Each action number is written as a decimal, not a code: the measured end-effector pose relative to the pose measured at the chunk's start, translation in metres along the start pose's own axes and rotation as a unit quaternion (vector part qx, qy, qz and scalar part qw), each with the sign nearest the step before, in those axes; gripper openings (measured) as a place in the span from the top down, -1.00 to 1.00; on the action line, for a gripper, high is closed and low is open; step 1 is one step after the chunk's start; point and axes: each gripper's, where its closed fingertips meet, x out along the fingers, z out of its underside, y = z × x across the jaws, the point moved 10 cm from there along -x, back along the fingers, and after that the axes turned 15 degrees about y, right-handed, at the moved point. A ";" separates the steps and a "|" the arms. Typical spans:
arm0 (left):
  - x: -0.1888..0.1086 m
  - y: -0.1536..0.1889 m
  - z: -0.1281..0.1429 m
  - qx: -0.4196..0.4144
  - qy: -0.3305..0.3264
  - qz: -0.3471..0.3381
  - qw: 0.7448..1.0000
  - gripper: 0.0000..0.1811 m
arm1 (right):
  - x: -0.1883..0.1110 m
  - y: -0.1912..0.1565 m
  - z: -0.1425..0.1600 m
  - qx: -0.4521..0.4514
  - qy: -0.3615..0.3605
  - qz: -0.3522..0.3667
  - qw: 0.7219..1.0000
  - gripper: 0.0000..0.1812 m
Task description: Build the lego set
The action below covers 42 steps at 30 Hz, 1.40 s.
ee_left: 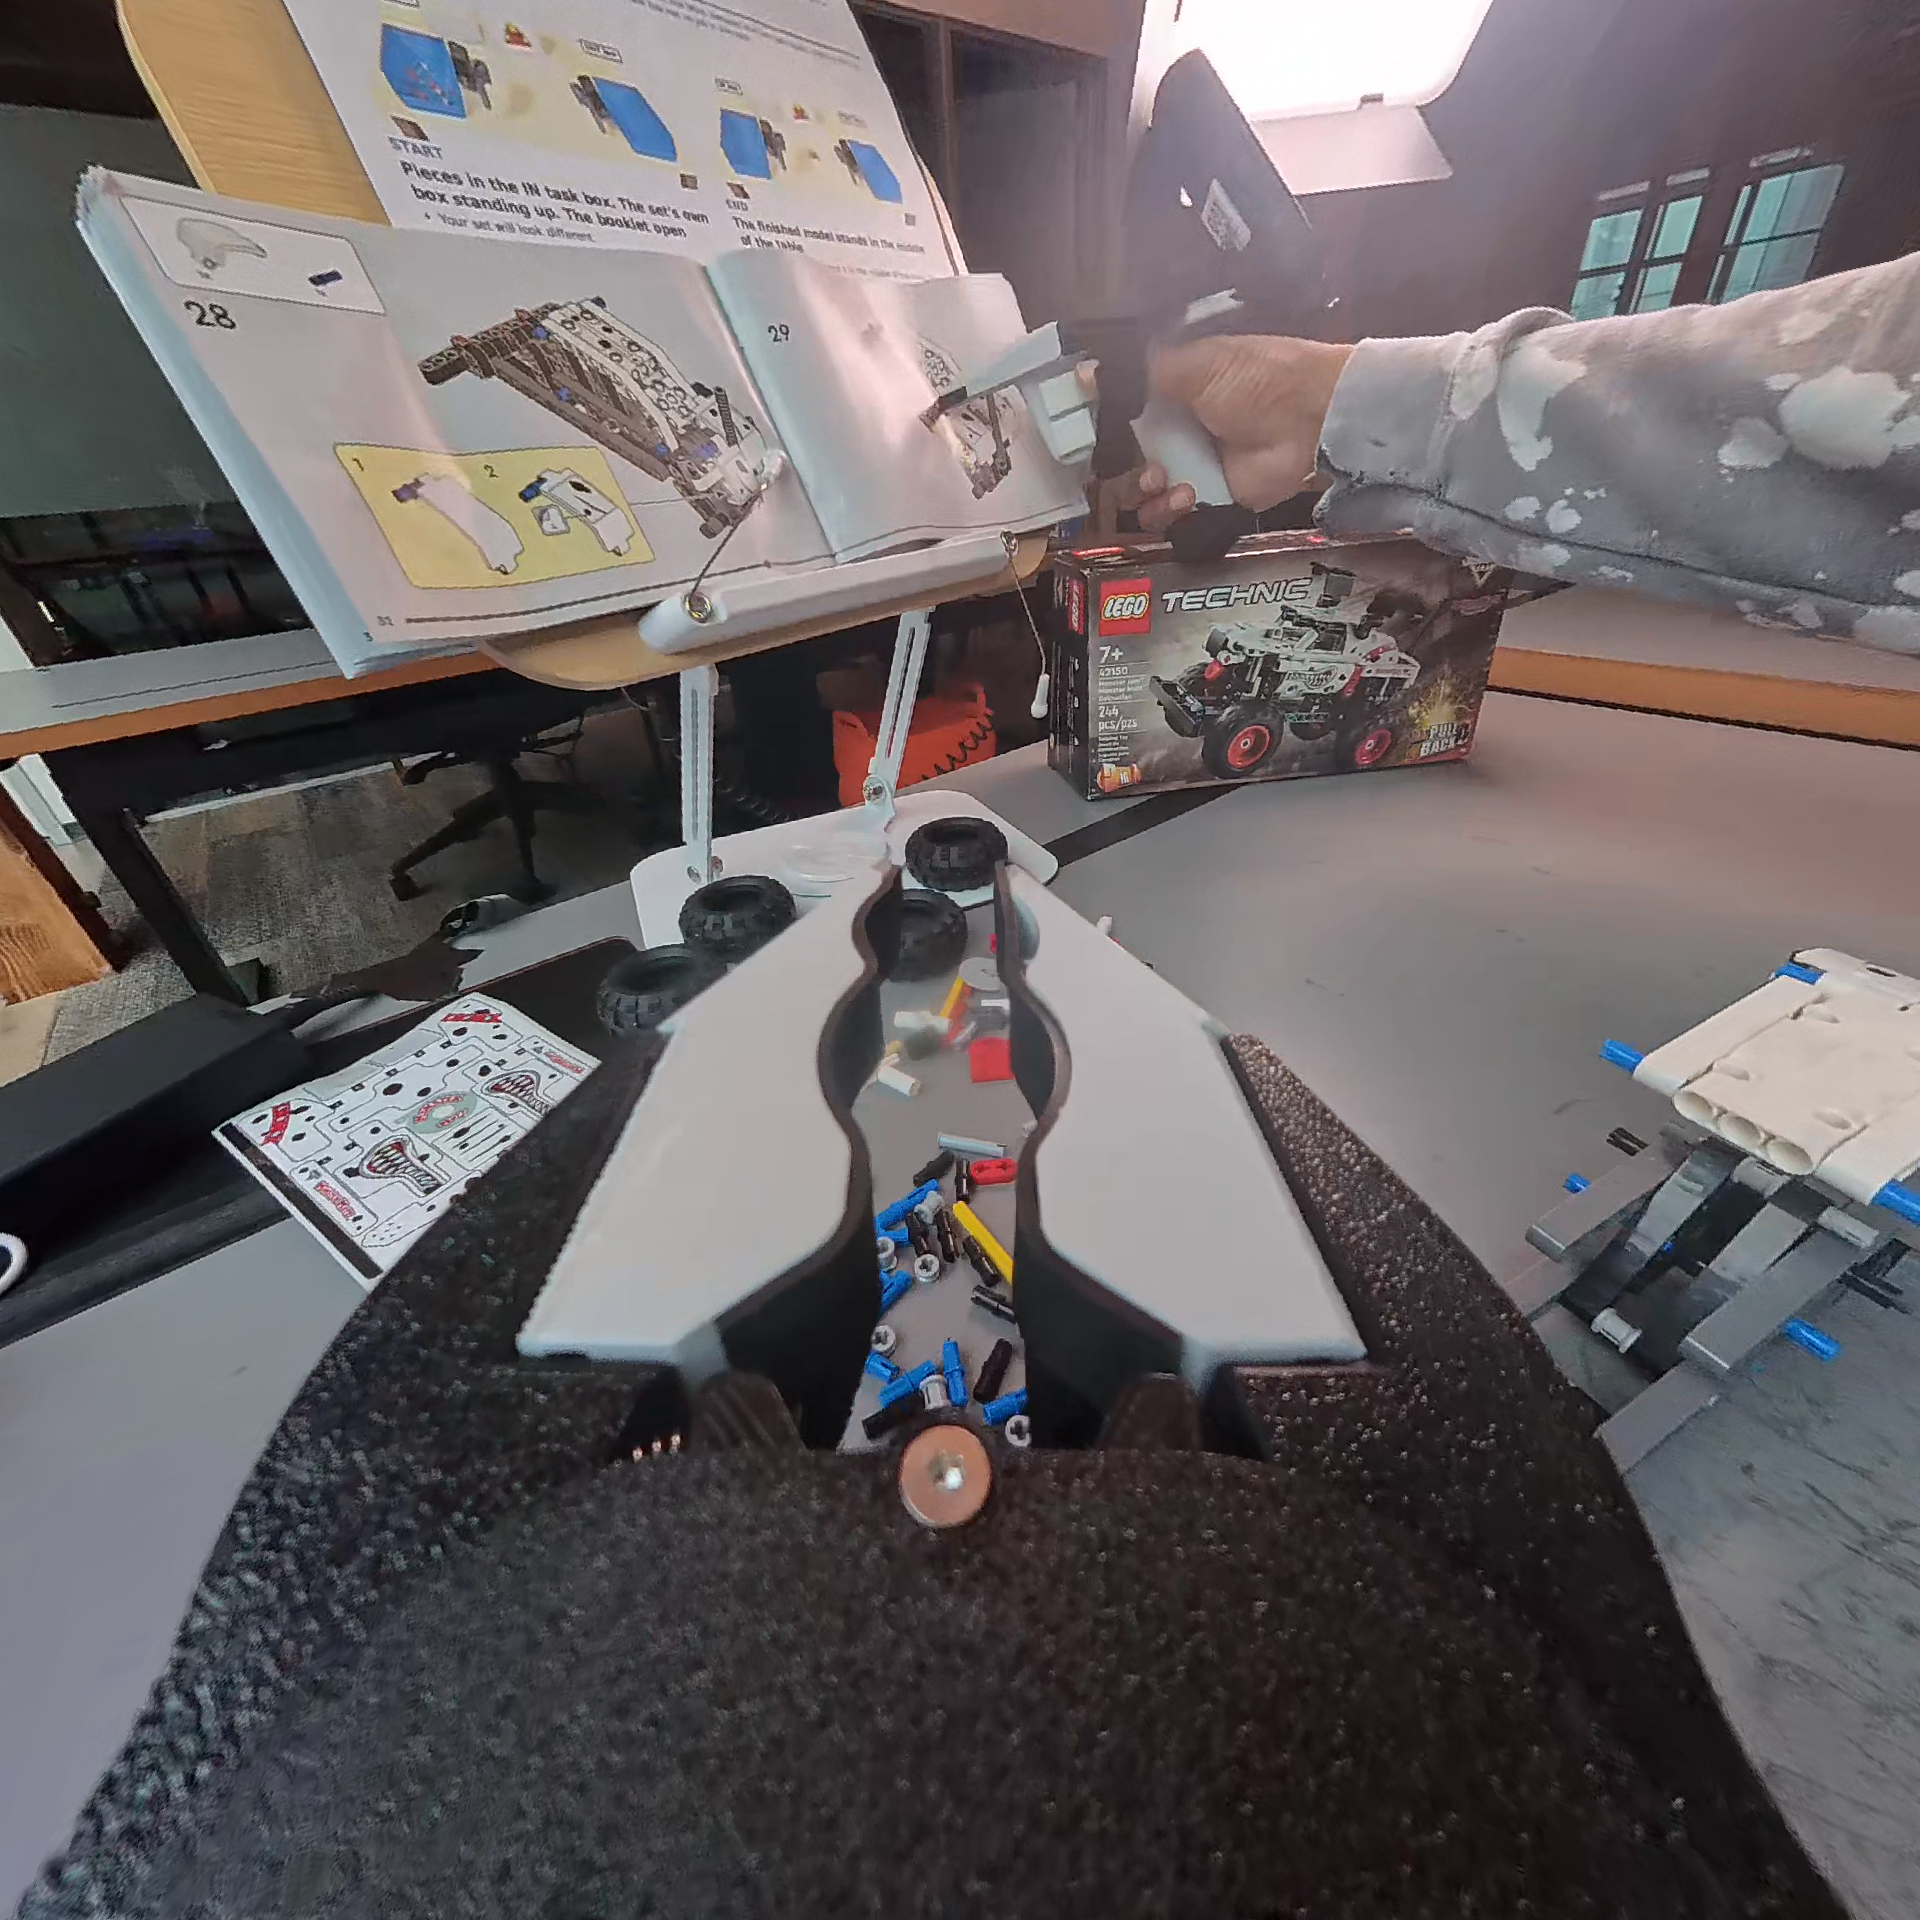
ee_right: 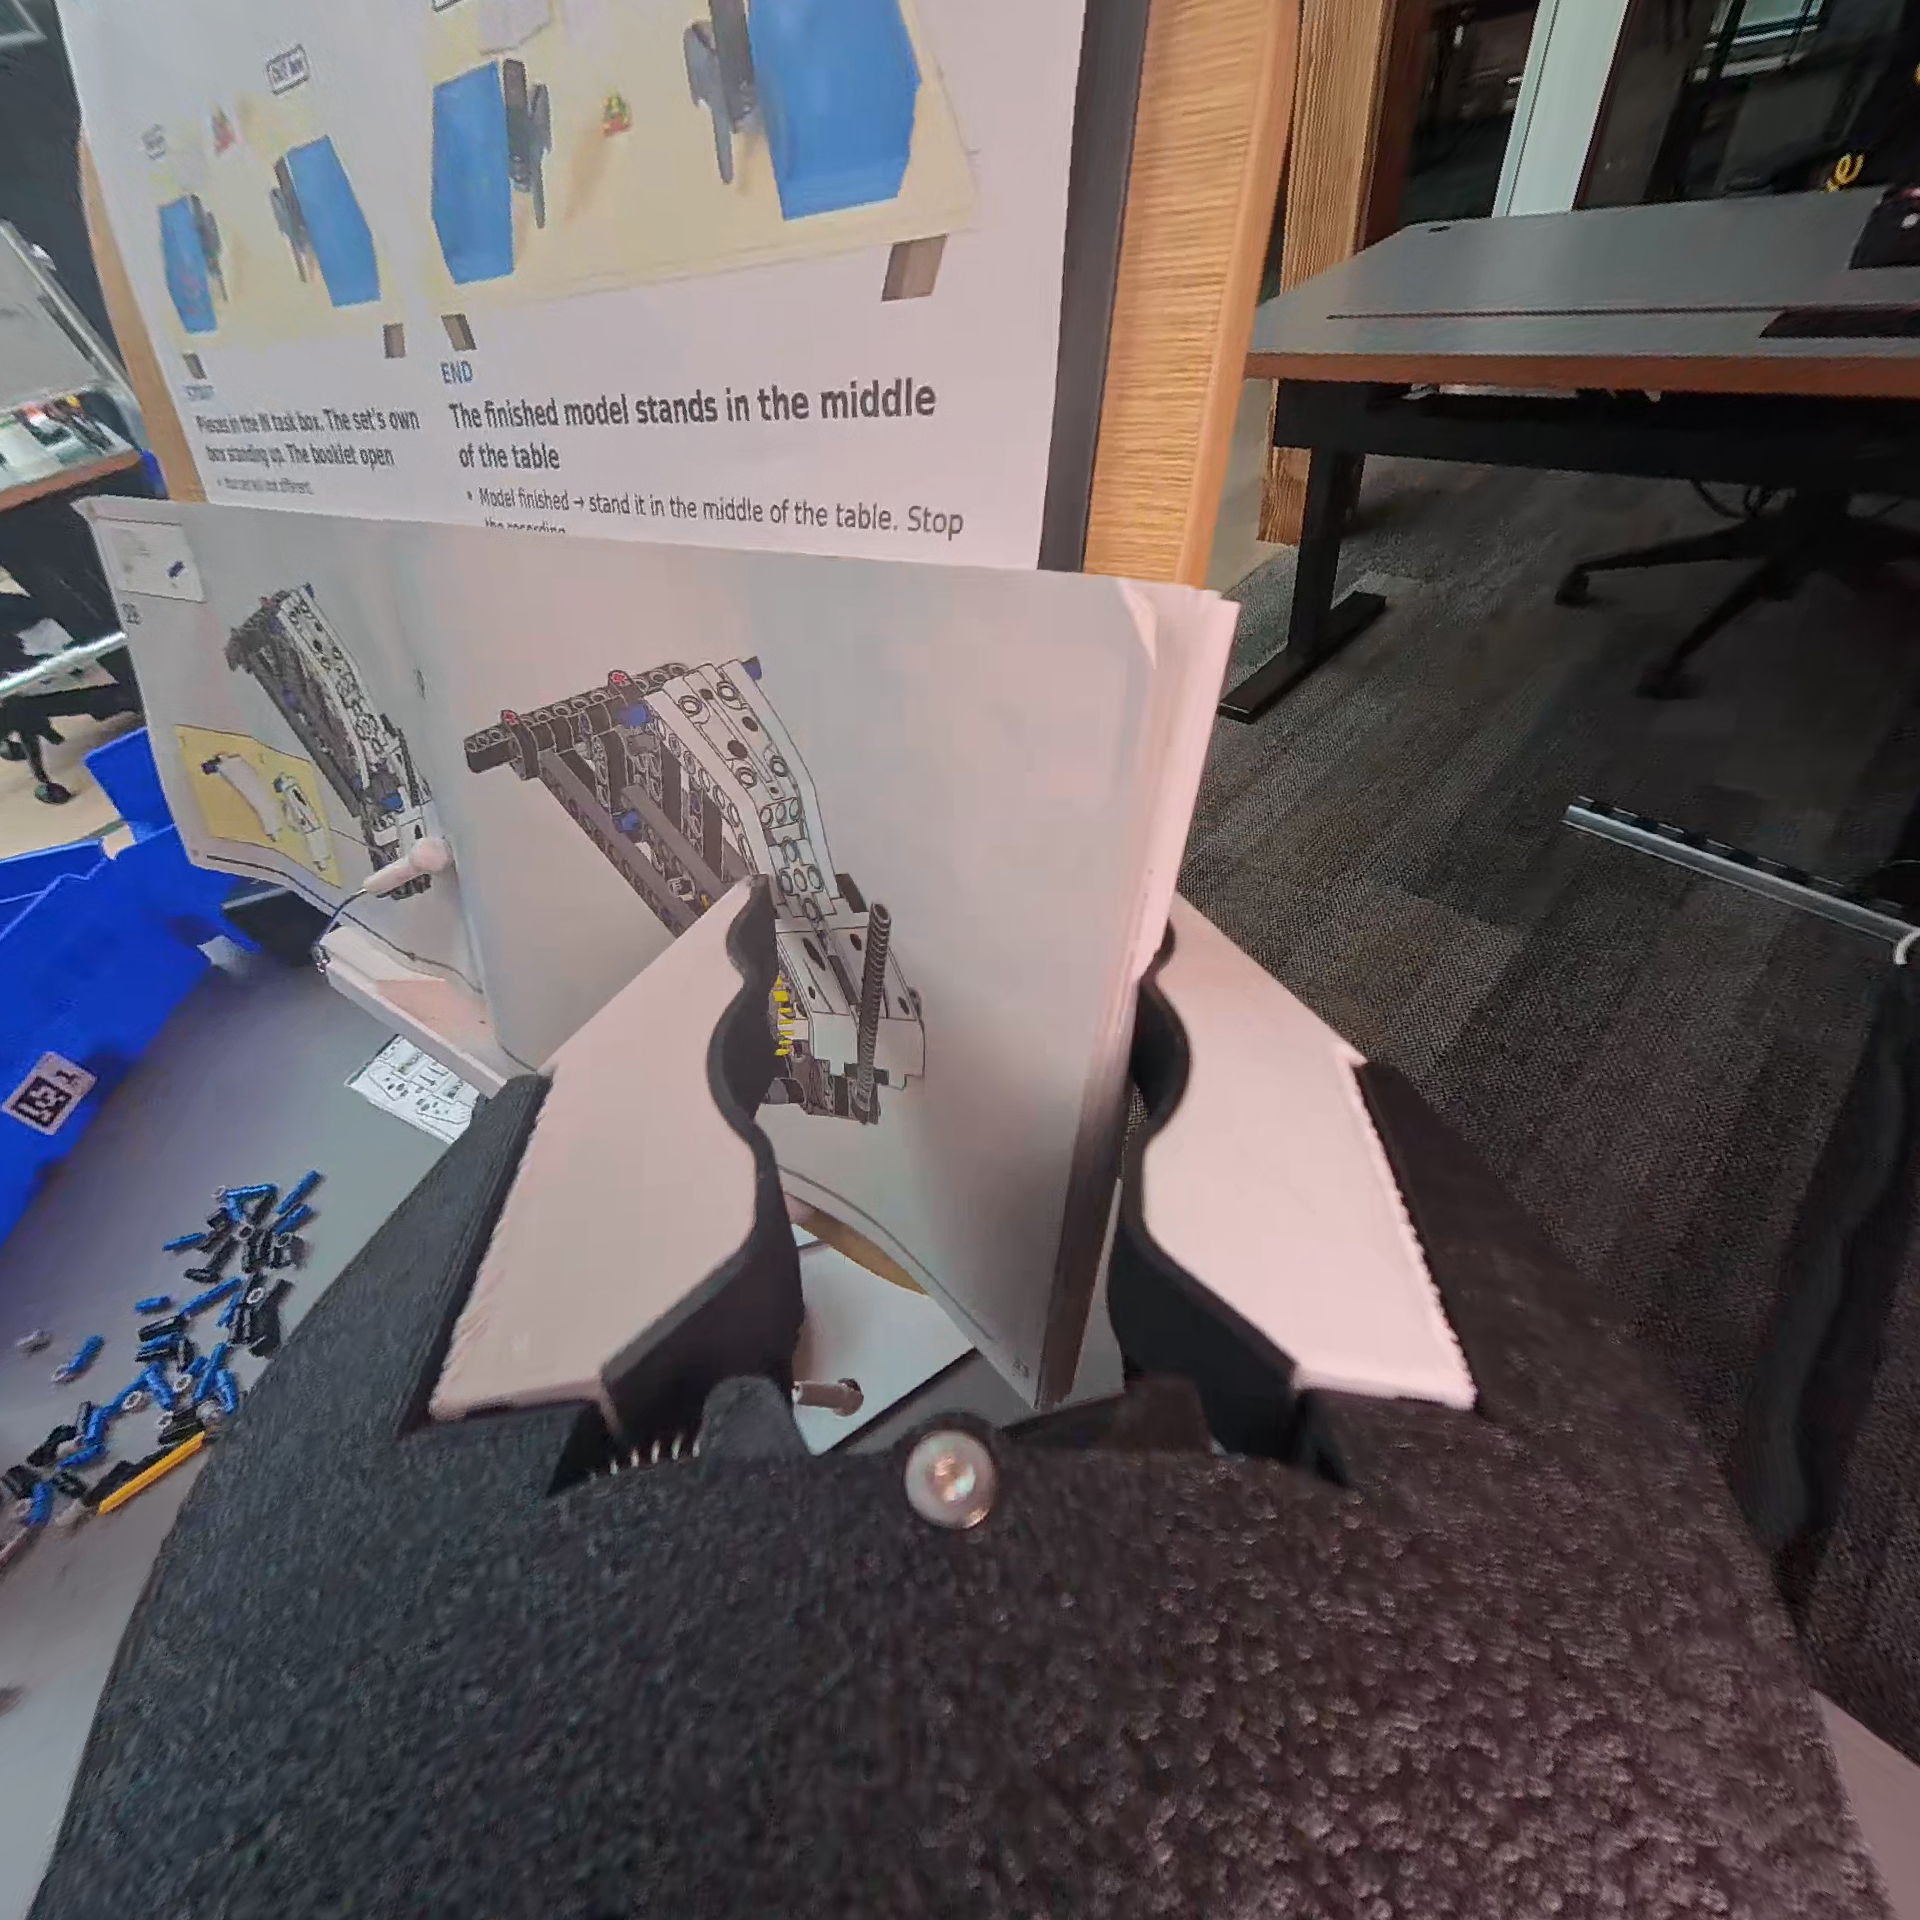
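— Right gripper point(ee_right: 951, 935): its jaws stand wide around the outer edge of the booklet point(ee_right: 935, 831), one on each side of the right-hand pages, nothing pinched that I can see.

— Thin paper, floppy and easily creased, I'd guess; best taken near the corner, one leaf only.

— Left gripper point(ee_left: 945, 894) hangs over the loose pins point(ee_left: 940, 1247), jaws narrowly parted and empty.

— And the model?

— The half-built chassis point(ee_left: 1766, 1164) lies on the tabletop point(ee_left: 1403, 987) at three o'clock: rigid, light, but its pins could pop.

Booklet point(ee_left: 540, 416) on stand behind tyres point(ee_left: 727, 914), loose pins point(ee_left: 935, 1247) before them, box point(ee_left: 1268, 665) right.
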 end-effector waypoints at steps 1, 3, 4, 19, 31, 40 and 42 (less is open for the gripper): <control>0.000 0.001 0.000 0.001 -0.001 0.004 1.000 0.81 | -0.004 -0.001 0.000 0.001 0.004 -0.001 1.000 0.29; -0.001 0.004 0.000 0.003 -0.001 0.012 1.000 0.81 | -0.013 -0.006 0.002 -0.013 0.008 0.004 1.000 0.35; -0.001 0.005 -0.001 0.005 -0.001 0.015 1.000 0.81 | -0.018 -0.010 0.004 -0.021 0.011 0.005 1.000 0.38; 0.000 0.015 -0.005 0.002 0.003 0.027 1.000 0.80 | -0.077 -0.071 0.018 -0.259 0.095 0.144 0.950 0.62; -0.001 0.023 -0.006 0.001 -0.011 0.034 0.999 0.62 | -0.049 -0.073 0.077 -0.272 0.057 0.209 0.938 1.00; -0.002 0.018 -0.002 -0.003 -0.019 0.020 1.000 0.78 | -0.060 -0.087 0.063 -0.261 0.078 0.181 0.945 0.74; -0.001 0.019 0.000 -0.006 -0.023 0.021 1.000 0.77 | -0.062 -0.092 0.060 -0.259 0.082 0.176 0.946 0.62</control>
